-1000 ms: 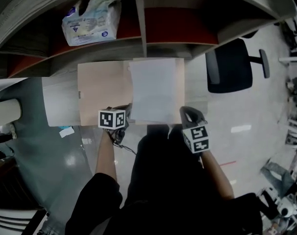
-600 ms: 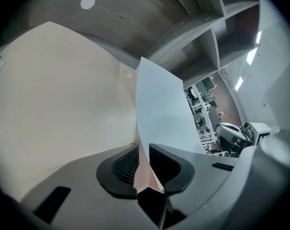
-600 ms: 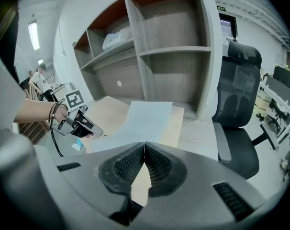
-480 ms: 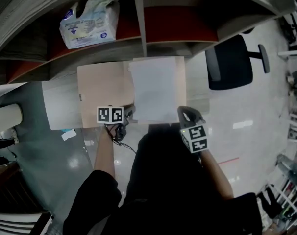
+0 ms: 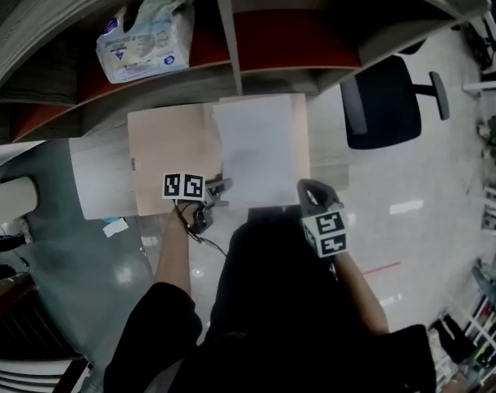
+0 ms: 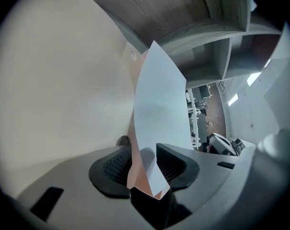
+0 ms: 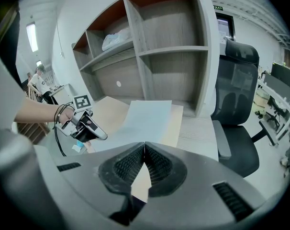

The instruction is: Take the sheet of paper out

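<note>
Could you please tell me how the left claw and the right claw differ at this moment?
The left claw's jaws are opening, with the pads apart; the right claw's jaws are pressed together. The left claw has a corner of the sheet of paper, with tan folder behind it, standing between its jaws; the right claw pinches only the folder's near edge. Both claws meet the folder at its near side.

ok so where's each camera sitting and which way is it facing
Head view: on the person's head, looking steeply down at folder and sheet on the desk; arms, left claw, right claw show.
Left gripper view: on the left claw, facing the shelves; opening jaws straddle the sheet's corner.
Right gripper view: on the right claw, facing the shelves; jaws shut on the folder's edge.
Shared: all three see the sheet.
</note>
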### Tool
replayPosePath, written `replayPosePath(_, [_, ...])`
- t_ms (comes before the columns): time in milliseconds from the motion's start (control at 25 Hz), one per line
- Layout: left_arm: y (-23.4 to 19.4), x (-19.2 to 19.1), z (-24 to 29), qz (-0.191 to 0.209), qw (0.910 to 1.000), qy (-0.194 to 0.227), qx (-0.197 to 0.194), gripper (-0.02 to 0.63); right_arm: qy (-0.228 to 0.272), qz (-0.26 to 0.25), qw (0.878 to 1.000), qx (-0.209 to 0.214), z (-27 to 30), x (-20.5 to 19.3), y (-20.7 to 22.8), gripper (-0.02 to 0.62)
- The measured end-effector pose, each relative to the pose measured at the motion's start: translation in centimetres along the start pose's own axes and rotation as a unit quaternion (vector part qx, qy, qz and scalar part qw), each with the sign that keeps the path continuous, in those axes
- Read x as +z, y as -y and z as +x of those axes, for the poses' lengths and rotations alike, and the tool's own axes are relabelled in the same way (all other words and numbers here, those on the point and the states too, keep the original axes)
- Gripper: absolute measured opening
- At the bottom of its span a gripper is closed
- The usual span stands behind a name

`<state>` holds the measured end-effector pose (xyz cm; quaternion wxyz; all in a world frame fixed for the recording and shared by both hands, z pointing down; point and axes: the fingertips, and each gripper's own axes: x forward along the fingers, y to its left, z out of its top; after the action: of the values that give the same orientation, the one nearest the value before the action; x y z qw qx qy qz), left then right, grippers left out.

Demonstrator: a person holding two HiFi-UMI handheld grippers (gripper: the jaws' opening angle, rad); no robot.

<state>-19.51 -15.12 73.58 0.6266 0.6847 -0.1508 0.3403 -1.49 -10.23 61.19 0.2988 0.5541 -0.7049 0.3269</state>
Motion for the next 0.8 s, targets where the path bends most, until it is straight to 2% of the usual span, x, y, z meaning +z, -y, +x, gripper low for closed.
replayPosePath(240, [0.7, 0.2, 0.7, -0.012, 0.9997, 0.0, -0.021, 0.187, 0.001, 0.008, 1.0, -0.005, -0.4, -0.3, 0.4, 0.017])
replayPosePath(560, [1.2, 0.6, 1.4, -0.004, 0.9999, 0.003, -0.017, 0.183, 0.001, 0.011, 1.0, -0.007, -0.7, -0.5, 0.7, 0.017])
replayPosePath(800, [1.4, 0.9, 1.1, 0.013, 0.9997, 0.019, 0.003, 0.085, 0.002, 0.011, 1.0, -0.009, -0.8, -0.7, 1.0, 0.017])
